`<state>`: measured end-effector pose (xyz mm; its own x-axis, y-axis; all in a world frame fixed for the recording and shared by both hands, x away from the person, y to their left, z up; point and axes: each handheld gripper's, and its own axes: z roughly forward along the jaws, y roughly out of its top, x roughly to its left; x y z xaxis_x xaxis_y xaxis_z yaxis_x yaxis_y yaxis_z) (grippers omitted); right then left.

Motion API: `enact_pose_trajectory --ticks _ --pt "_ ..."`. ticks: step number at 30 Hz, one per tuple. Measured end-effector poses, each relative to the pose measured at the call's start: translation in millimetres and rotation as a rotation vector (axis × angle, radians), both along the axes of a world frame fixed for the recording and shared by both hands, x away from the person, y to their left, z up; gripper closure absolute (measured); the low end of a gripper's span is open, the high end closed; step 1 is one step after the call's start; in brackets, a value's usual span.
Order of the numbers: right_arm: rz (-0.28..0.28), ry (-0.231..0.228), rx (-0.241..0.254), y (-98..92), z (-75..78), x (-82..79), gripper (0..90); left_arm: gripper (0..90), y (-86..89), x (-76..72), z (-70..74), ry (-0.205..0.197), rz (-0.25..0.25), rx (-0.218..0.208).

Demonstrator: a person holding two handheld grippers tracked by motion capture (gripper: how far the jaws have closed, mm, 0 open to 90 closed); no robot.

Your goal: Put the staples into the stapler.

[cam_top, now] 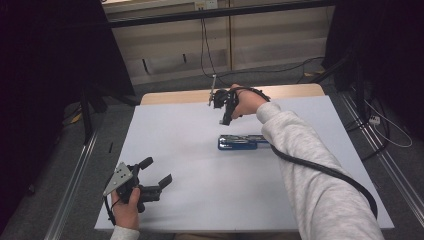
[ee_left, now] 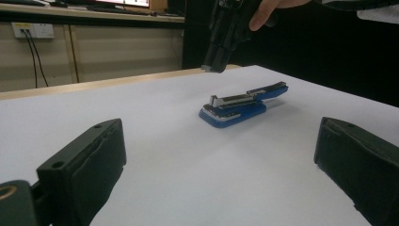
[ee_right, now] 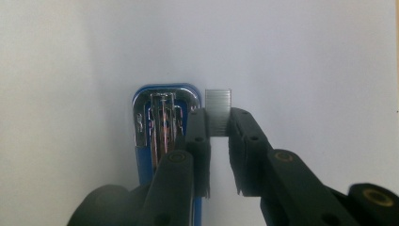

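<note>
Staple strip point(ee_right: 219, 110) pinched in right claw point(ee_right: 217, 123) — beside open stapler point(ee_right: 162, 117)

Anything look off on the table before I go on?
Nothing spilled or damaged. The blue stapler lies flat with its top swung open and the staple channel exposed. The right tongs hold a strip of staples above the stapler, beside its channel, not yet over it.

stapler point(cam_top: 239, 142): blue w/ silver top | staple strip point(ee_right: 219, 109): grey, fine stripes | table point(cam_top: 200, 200): white | claws: black
</note>
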<state>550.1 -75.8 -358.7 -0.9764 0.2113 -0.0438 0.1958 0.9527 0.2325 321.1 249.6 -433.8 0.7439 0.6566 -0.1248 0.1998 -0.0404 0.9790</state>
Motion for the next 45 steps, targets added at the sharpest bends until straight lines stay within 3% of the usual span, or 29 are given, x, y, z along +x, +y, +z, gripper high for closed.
enact_pose_trajectory --ticks 19,23,45 --pt "-0.021 0.04 0.039 -10.1 -1.3 -10.6 78.5 3.0 -2.0 1.0 -0.7 0.002 -0.015 0.015" --pt "-0.003 0.044 0.058 -11.3 -1.8 -13.6 78.5 3.0 -2.5 0.3 -0.9 0.007 -0.015 0.02" --pt "0.016 0.06 0.052 -9.5 -4.3 -25.0 78.5 3.1 -2.8 0.8 -1.6 0.013 -0.014 0.041"
